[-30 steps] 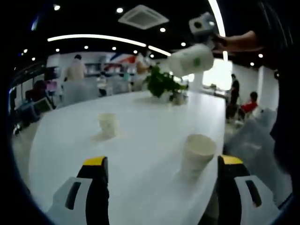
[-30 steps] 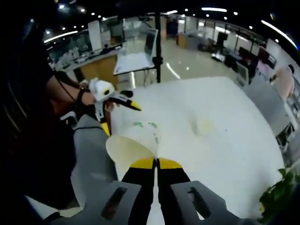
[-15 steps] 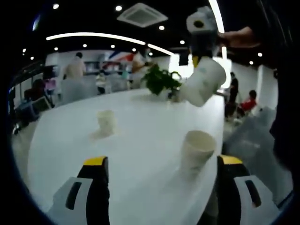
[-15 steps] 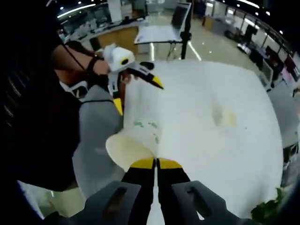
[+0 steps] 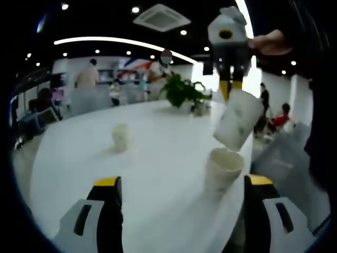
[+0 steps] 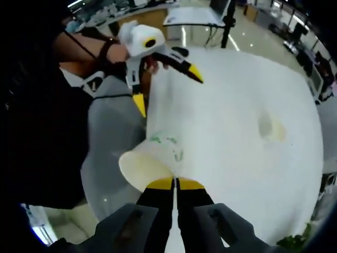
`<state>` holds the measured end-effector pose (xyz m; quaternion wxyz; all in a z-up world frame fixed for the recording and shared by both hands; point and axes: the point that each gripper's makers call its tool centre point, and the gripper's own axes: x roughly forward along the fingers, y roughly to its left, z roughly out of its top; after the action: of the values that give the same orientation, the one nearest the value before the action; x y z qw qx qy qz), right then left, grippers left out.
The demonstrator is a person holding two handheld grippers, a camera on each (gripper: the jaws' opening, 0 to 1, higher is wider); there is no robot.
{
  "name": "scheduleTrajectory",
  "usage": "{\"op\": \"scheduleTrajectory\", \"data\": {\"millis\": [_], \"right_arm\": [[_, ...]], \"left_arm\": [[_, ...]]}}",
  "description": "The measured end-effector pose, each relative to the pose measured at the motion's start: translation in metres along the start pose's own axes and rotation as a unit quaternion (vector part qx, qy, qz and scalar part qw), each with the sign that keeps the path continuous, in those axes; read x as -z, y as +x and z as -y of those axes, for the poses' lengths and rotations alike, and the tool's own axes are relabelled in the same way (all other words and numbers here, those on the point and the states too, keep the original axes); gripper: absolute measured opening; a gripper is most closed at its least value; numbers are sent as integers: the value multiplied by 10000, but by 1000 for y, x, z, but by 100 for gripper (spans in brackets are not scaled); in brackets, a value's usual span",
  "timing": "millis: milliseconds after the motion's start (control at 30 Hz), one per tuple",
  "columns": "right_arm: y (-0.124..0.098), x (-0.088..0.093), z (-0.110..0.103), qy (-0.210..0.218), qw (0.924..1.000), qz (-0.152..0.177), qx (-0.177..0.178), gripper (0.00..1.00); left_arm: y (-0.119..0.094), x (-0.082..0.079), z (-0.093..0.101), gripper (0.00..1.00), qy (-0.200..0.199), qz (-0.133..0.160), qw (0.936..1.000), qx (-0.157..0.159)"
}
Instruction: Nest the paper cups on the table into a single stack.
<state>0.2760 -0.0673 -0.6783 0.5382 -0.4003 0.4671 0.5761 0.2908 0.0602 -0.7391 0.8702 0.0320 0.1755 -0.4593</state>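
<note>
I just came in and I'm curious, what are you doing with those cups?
A person is stacking paper cups. The right gripper pinches one cup by its rim, tilted above another cup standing near the table edge. The left gripper waits open nearby. A third cup stands farther off.

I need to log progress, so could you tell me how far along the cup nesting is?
Nothing is nested yet. In hand: the right gripper is shut on the rim of a white paper cup with green print, tilted just above an upright plain white paper cup near the white table edge. Left: seat it, then collect the small far paper cup. The left gripper is open.
</note>
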Motion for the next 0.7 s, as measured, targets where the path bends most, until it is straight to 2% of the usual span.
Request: {"op": "scheduleTrajectory", "data": {"millis": [167, 700], "right_arm": [[8, 1, -3, 96, 9996, -197, -171, 0], [29, 7, 5, 254, 9966, -733, -264, 0]], "left_arm": [[-1, -3, -2, 95, -27, 44, 10000, -40], [-2, -1, -3, 95, -13, 36, 10000, -42]]}}
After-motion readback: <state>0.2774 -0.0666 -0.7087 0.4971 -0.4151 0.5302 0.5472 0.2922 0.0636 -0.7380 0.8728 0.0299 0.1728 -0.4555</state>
